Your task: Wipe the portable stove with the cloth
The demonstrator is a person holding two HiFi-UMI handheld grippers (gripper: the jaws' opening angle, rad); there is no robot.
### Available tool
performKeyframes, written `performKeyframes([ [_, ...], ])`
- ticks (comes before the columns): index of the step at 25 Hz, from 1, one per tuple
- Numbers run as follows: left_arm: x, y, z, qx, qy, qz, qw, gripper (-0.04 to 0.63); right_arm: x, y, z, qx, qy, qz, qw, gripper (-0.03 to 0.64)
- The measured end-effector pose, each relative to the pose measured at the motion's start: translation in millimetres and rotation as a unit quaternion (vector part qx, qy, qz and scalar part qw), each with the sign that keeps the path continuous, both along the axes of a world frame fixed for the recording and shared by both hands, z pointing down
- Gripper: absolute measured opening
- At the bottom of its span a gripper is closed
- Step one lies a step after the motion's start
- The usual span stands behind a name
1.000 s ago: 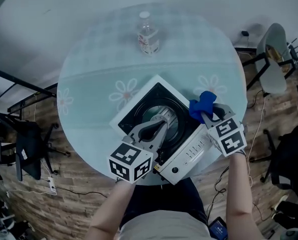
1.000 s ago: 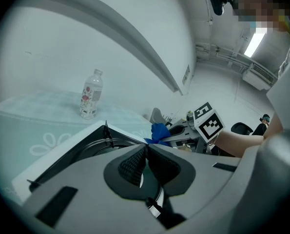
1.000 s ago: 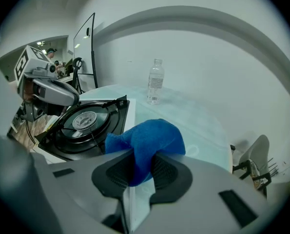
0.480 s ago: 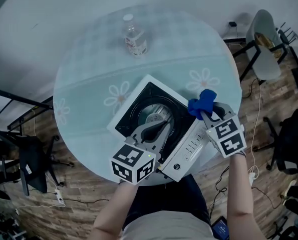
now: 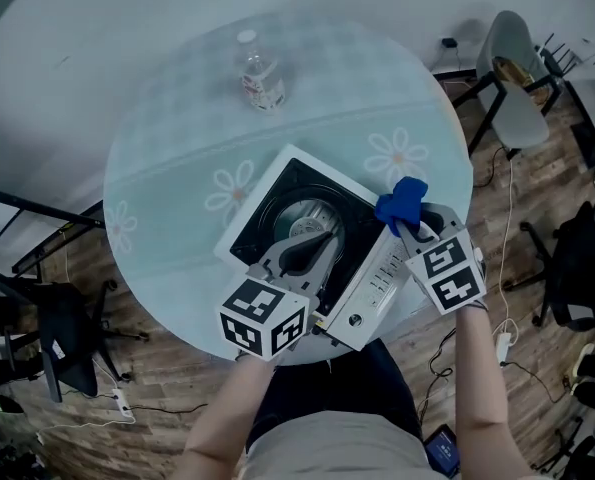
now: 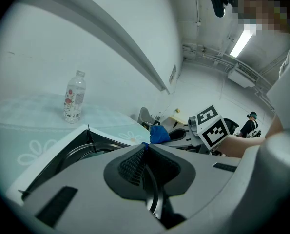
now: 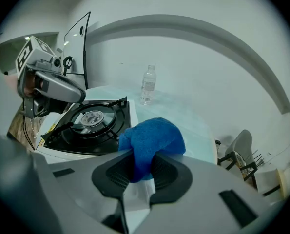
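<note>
L jaws: we're holding them pressed together w/ nothing between, the left gripper (image 5: 325,240) hovering over the black burner well of the portable stove (image 5: 377,283). R jaws: we're pinching the blue cloth (image 5: 402,201) in the right gripper (image 5: 409,230). It's bunched at the stove's right edge, by the control side. Whether it's touching the metal, we can't tell.

Risks, as we're judging them: nothing is clamping the stove, and its near corner is sitting close to the edge of the surface (image 5: 177,128), so a hard wipe toward us could be sliding it off. The cloth may also be catching on the pan supports & pulling out of the pinch.

Containers: one clear bottle (image 5: 260,73) is standing upright & capped, well apart at the far side. Contents too faint to tell.
</note>
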State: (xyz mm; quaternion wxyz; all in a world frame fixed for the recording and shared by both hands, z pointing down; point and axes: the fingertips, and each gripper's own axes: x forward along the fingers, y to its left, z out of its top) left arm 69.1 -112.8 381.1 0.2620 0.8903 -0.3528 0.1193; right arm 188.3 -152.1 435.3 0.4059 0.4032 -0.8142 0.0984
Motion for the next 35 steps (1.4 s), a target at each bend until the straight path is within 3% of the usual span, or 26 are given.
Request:
performKeyframes([
  [14,-6,8,-41,0.043,0.023,0.010,0.9988,0.031,-7,24,-36,0.035,0.038,0.008,0.999,0.090],
  [26,-15,18,-52,0.050,0.027,0.004,0.9984,0.031,25,-9,-43,0.073,0.035,0.085,0.993,0.089],
  [35,-18,10,-54,0.056,0.028,-0.003,0.9980,0.031,2,10,-53,0.054,0.011,0.039,0.998,0.089],
])
